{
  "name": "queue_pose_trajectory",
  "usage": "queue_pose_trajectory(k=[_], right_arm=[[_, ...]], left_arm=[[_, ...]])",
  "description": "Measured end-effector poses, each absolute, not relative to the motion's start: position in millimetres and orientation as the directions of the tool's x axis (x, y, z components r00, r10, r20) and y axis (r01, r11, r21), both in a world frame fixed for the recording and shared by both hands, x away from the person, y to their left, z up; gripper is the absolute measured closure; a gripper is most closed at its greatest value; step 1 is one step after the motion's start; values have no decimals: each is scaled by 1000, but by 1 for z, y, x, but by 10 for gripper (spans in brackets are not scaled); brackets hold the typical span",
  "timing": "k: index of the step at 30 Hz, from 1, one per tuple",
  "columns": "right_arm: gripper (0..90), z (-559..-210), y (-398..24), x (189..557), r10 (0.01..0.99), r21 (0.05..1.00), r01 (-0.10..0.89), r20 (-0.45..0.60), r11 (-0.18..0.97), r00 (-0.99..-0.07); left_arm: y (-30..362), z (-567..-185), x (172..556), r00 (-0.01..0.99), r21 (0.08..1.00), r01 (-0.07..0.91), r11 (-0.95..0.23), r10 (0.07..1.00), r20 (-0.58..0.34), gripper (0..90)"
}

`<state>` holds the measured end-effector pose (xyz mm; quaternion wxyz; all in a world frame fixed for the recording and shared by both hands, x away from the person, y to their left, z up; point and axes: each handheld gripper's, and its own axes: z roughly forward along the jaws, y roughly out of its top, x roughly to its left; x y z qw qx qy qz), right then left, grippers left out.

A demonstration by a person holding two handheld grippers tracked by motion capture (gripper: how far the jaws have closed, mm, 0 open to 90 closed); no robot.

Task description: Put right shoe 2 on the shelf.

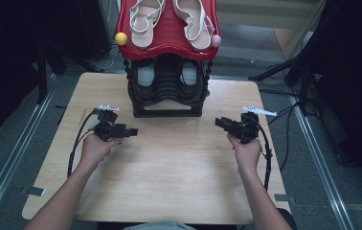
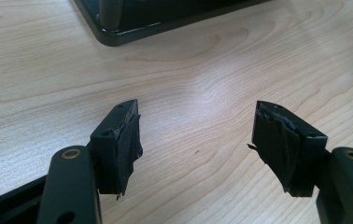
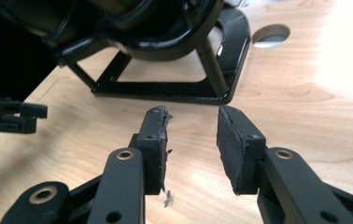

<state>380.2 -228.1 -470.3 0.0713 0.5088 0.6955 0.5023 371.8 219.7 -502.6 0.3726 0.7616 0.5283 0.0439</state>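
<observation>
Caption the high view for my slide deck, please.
Two hand-held grippers, left gripper and right gripper, rest open on a wooden table before a shoe rack.

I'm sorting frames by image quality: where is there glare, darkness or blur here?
High view: the table is evenly lit, its surroundings dark. Right gripper view: glare whitens the wood at upper right, the shoe rack shines. Left gripper view: a soft sheen mid-table, jaws slightly soft.

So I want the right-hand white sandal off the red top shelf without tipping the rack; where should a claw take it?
Probably the right claw, open now, from the front. That white sandal lies flat, sole down, on the red shelf, one end towards the person. Pinch that near end across its width by the raised straps, then lift without dragging on the rack.
</observation>
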Motion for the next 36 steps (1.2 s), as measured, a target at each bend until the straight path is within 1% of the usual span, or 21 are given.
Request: queue_pose_trajectory(k=[3,5,6,10,21,32,36], right_arm=[[648,-475,-227,376,786,794,607,384,-13,-484],[649,-476,-228,376,784,794,608,391,-22,-482],[649,-481,-230,377,783,779,626,407,-28,-471],[650,-491,-231,377,787,759,650,414,-22,-457],[648,-496,-221,380,780,759,652,408,-1,-474],[632,-498,-221,380,773,751,660,414,8,-480],[609,-498,-219,379,778,749,662,404,19,-480]], left_arm=[[219,-501,372,448,616,768,-176,834,-321,327],[218,-501,371,451,621,765,-173,832,-324,327],[217,-500,372,457,622,763,-178,828,-323,326],[215,-501,372,460,623,761,-179,827,-324,325],[215,-499,371,465,631,758,-163,815,-347,308],[209,-504,373,462,617,764,-187,826,-322,297],[200,-507,371,483,615,754,-232,830,-279,275]])
